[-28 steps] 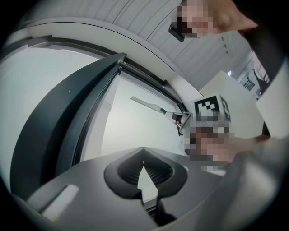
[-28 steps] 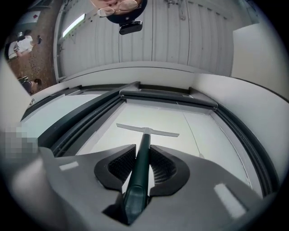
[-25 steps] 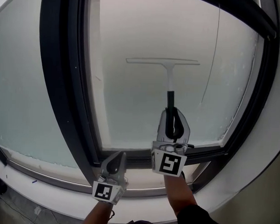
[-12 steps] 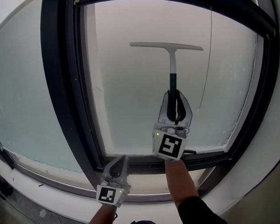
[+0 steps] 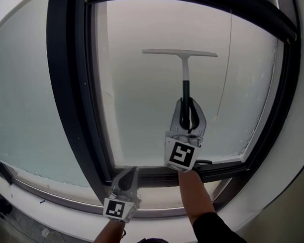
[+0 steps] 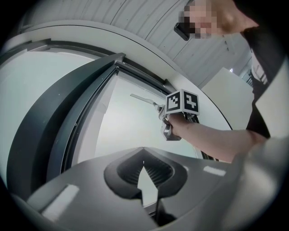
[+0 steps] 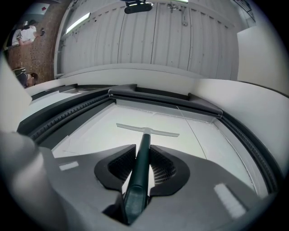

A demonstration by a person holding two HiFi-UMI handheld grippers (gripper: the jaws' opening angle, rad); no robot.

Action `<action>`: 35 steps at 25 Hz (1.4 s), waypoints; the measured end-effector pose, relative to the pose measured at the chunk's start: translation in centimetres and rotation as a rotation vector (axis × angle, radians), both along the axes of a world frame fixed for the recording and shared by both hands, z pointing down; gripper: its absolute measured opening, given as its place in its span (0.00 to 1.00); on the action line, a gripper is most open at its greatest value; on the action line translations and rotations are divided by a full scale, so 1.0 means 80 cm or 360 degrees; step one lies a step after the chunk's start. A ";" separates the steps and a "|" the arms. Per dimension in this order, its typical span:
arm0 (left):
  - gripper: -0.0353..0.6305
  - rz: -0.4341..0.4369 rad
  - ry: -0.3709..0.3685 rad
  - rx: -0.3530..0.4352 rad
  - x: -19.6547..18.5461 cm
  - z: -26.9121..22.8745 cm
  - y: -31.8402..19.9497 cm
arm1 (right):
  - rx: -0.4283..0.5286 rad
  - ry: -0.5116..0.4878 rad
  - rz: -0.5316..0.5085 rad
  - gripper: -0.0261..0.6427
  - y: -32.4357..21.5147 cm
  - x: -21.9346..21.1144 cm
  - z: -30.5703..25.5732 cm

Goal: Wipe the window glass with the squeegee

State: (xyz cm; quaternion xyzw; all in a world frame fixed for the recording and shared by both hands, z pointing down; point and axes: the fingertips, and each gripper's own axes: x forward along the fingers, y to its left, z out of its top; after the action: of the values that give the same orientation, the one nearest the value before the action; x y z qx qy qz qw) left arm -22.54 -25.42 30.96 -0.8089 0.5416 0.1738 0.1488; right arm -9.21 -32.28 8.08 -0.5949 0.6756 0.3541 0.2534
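- My right claw was clenched on the squeegee handle, with the blade pressed flat against the upper window glass.
- My left claw hung closed and empty near the lower frame.

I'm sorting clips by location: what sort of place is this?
Likely indoors, in a big hall or workshop, at a window: a dark frame surrounds pale window glass with the squeegee against it, and a ribbed panel ceiling with a strip light shows overhead.
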 end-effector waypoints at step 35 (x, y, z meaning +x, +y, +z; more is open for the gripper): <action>0.05 0.0071 0.0004 -0.0111 0.011 0.037 0.011 | -0.0172 0.0017 0.0015 0.19 0.019 0.004 0.089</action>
State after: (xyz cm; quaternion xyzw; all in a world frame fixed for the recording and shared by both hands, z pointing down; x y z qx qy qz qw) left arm -21.69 -24.52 33.88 -0.8253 0.5293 0.1589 0.1159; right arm -8.93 -30.79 15.17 -0.6092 0.6922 0.3214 0.2155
